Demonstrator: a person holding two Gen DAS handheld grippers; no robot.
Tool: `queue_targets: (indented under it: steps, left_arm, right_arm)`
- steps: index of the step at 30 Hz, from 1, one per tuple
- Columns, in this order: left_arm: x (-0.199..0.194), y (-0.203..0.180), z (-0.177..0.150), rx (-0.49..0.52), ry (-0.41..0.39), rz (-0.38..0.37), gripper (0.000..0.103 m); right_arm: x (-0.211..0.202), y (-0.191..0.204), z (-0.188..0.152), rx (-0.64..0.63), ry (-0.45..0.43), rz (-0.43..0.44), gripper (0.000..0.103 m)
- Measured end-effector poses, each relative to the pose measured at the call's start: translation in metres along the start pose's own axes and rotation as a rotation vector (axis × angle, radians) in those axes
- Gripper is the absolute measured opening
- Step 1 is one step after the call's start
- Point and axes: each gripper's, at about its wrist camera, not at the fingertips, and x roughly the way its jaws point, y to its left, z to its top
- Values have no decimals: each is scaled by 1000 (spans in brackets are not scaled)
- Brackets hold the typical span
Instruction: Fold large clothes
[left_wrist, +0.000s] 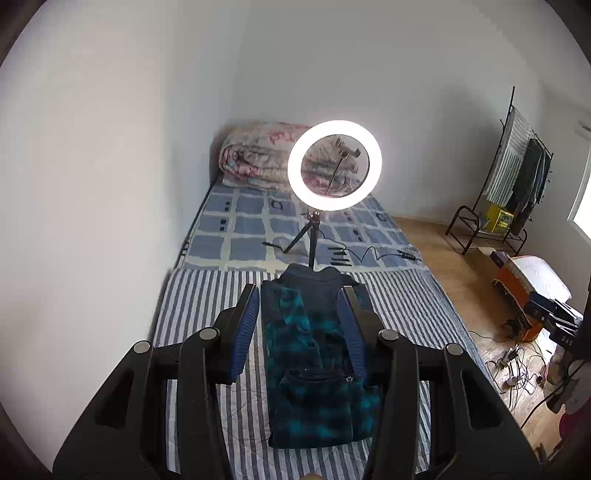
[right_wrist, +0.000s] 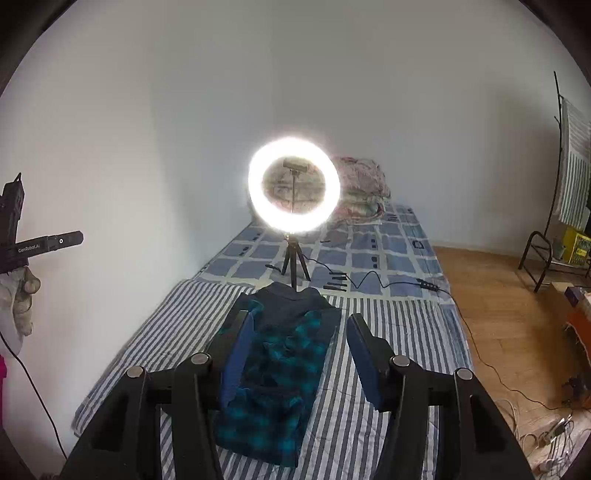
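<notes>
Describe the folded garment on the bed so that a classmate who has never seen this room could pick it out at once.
Start at the bed along the white wall and find the lit ring light on its small tripod. In front of the tripod, on the striped blanket, lies the folded shirt. Its dark teal-and-navy check sets it apart from the pale bedding.

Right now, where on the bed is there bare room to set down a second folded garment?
Free: the striped sheet between the wall and the folded plaid shirt, and the strip on the shirt's floor side. Crowded: the checked blanket beyond, with the ring light tripod, its cable and the rolled quilt.
</notes>
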Motion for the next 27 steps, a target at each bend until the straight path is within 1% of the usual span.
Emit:
queue_targets:
  steps: [1, 3, 4, 9, 12, 16, 17, 19, 21, 24, 27]
  left_arm:
    - [22, 6, -2, -18, 25, -2, 46]
    - [69, 15, -8, -44, 72, -3, 46]
    - [88, 18, -10, -56, 90, -4, 46]
    - [205, 51, -20, -125, 200, -34, 46]
    - [272, 69, -29, -145, 257, -38, 46]
    - [357, 88, -48, -161, 341, -44, 46]
    - [372, 92, -52, -168, 356, -47, 46]
    - [403, 97, -58, -179, 388, -41, 46]
    - [426, 102, -61, -186, 401, -40, 46]
    - [459, 110, -66, -225, 436, -60, 46]
    - [487, 114, -68, -242, 459, -71, 46]
  right_arm:
    - [10, -4, -3, 7, 12, 4, 55]
    - [51, -21, -5, 18, 53, 17, 55]
    - [63, -26, -6, 19, 66, 19, 55]
    - [162, -62, -7, 39, 125, 47, 55]
    - [219, -85, -10, 64, 151, 75, 55]
    - [303, -106, -27, 87, 211, 98, 55]
    - [315, -107, -32, 92, 222, 103, 55]
    - [351, -112, -40, 95, 254, 121, 55]
    - [376, -112, -44, 81, 274, 144, 55]
    - [401, -111, -46, 66, 293, 162, 56]
    - [424, -117, -50, 81, 308, 164, 58]
